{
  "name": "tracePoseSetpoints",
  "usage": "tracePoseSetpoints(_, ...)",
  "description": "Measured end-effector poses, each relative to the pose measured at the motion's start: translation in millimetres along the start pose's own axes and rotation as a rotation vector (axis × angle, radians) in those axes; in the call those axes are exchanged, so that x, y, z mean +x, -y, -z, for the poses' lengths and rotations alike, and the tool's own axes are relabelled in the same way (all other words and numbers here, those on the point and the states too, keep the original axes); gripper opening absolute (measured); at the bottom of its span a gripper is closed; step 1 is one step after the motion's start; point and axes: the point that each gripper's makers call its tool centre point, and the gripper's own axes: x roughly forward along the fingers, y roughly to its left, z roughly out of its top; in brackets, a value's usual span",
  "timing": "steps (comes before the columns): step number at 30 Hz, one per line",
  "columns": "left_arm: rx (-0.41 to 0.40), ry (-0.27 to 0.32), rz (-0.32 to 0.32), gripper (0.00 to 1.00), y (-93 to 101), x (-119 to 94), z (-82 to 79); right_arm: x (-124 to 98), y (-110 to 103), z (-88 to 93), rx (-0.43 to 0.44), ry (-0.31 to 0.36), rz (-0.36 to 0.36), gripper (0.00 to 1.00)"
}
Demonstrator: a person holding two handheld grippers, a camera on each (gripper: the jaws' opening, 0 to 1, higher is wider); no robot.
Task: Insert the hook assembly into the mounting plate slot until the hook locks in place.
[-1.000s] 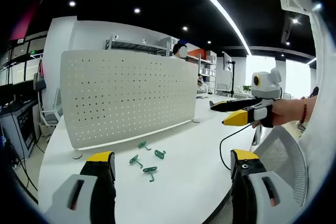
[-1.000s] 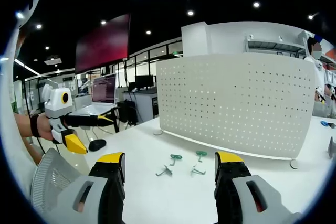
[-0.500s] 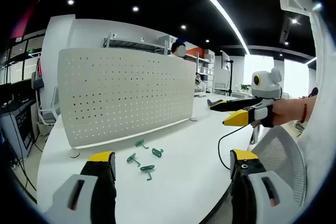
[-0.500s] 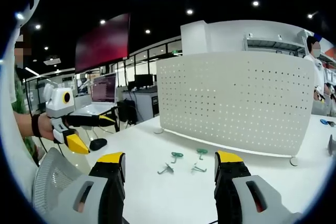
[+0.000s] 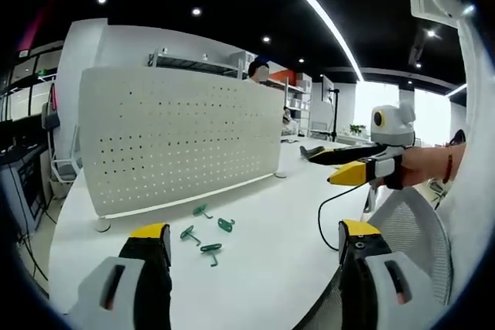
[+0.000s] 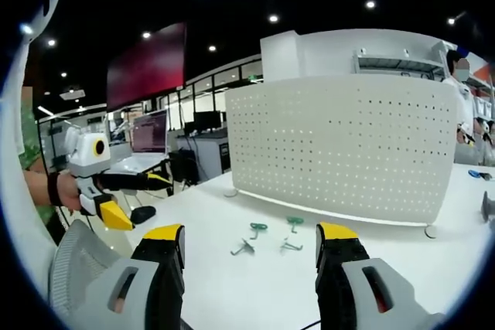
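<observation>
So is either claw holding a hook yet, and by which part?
Nothing is held. The left claw and right claw are both open and empty; the green hooks lie on the white table.

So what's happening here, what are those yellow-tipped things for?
A person holds a gripper in each hand, the left gripper and the right gripper, both open and empty above a white table. Small green hooks lie loose in front of an upright perforated white board. None has been picked up or fitted yet.
</observation>
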Motion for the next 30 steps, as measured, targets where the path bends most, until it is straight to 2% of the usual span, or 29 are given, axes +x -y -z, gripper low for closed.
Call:
tracePoseSetpoints(10,-0.006,-0.015,-0.002,0.91,-9.4,9,1.9,7,4,2.0,0.005,-0.007,0.003,0.7)
tracePoseSetpoints(30,-0.017,-0.112,0.051,0.86,-11.9,33,20.4,6,12,14.7,0.026,-0.038,0.029,0.68)
